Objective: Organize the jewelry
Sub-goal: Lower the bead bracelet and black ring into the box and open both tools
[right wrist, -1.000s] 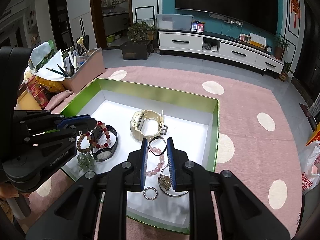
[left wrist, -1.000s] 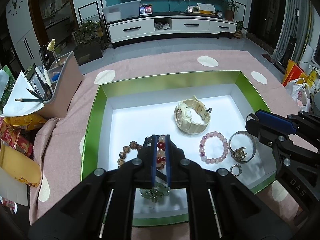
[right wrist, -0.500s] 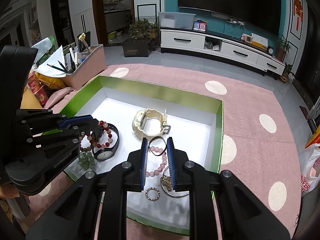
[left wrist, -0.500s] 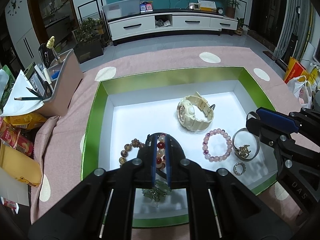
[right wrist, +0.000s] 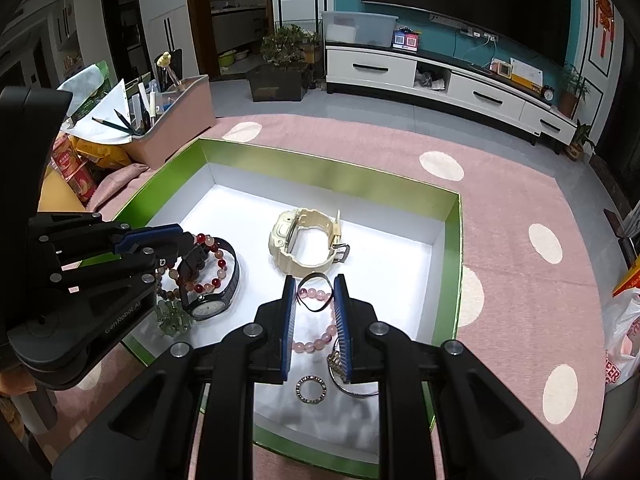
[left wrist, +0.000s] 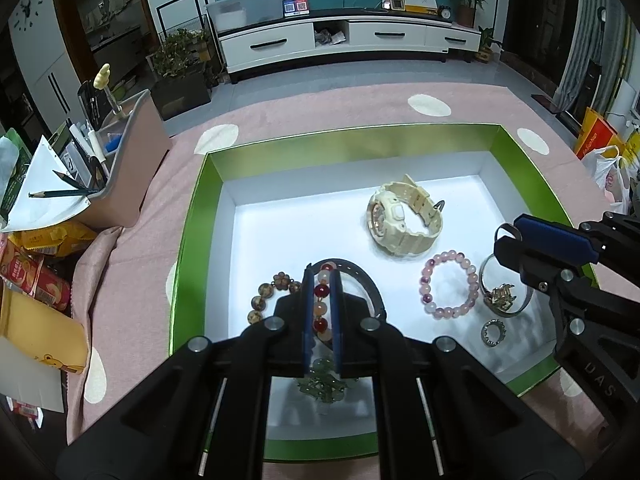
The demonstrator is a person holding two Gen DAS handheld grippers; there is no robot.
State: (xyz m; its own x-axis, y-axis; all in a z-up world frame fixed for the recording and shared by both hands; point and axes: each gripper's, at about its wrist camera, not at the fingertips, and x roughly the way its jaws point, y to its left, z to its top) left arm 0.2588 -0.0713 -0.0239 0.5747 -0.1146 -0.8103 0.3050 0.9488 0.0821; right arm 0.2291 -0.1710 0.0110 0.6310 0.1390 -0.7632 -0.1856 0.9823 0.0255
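Right wrist view is showing a black watch (right wrist: 210, 298) under the red bead bracelet (right wrist: 204, 264); the left view is hiding most of it. Left gripper (left wrist: 321, 280) fingers are closing narrowly on that bracelet inside the green box (left wrist: 188, 248). Right gripper (right wrist: 316, 292) fingers are sitting slightly apart around a thin dark band (right wrist: 316, 292); contact unclear. "GenRobot.AI" is reading on the left gripper.

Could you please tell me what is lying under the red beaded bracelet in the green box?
The red beaded bracelet is draped over a black watch. Its near end is hidden by the left gripper.
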